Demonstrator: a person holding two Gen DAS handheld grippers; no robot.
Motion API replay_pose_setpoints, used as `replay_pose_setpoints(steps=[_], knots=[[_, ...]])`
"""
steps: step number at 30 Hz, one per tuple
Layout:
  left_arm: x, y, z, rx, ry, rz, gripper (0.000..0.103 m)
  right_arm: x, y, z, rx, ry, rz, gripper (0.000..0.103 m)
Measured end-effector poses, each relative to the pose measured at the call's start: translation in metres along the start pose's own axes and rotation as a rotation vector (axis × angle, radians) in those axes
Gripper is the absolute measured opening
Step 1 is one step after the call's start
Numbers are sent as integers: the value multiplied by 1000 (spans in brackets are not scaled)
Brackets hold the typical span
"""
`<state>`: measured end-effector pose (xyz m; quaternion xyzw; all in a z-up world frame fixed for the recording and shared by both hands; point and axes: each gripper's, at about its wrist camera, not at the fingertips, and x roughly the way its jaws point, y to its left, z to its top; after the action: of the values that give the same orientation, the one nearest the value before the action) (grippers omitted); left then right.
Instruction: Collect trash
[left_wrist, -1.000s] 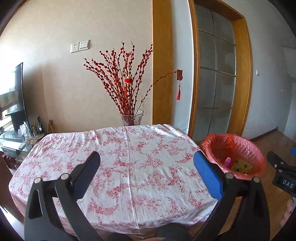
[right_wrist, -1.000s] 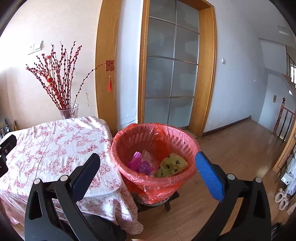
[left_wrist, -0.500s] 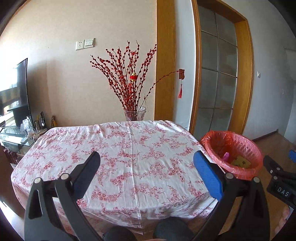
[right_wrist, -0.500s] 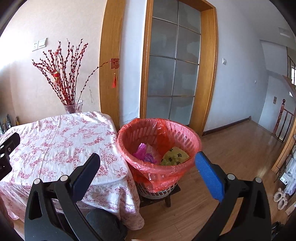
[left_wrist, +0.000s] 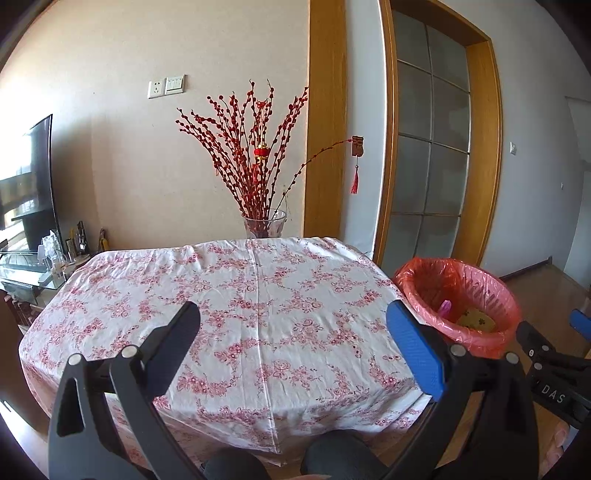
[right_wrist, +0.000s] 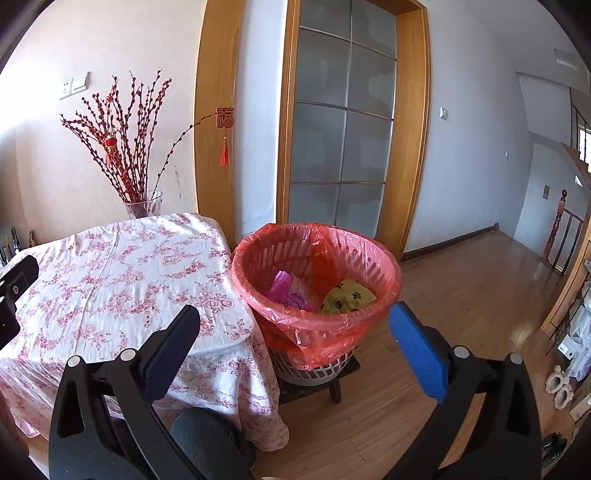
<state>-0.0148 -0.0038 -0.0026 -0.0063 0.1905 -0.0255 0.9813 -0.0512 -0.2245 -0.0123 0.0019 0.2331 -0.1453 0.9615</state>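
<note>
A white basket lined with a red bag (right_wrist: 317, 280) stands on a low dark stool right of the table; it also shows in the left wrist view (left_wrist: 458, 295). Inside lie a purple wrapper (right_wrist: 284, 291) and a yellow paw-print piece (right_wrist: 347, 299). My left gripper (left_wrist: 291, 343) is open and empty, held before the table's near edge. My right gripper (right_wrist: 295, 347) is open and empty, near and above the basket's front rim. The floral tablecloth (left_wrist: 258, 295) shows no trash on it.
A glass vase of red branches (left_wrist: 264, 225) stands at the table's far edge. A TV and glass stand (left_wrist: 26, 221) are at left. A wooden-framed glass door (right_wrist: 340, 140) is behind the basket. Wooden floor (right_wrist: 461, 288) extends right. My knees (left_wrist: 332, 458) are below.
Both grippers have pulled back and risen a little from the table and basket, so both look smaller and farther. Both stay open and empty.
</note>
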Motion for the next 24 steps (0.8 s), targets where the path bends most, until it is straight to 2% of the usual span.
replay_pose_setpoints(steps=[24], knots=[[-2, -1, 0, 1, -1, 4, 99, 0, 2, -3, -8, 16, 2, 101]])
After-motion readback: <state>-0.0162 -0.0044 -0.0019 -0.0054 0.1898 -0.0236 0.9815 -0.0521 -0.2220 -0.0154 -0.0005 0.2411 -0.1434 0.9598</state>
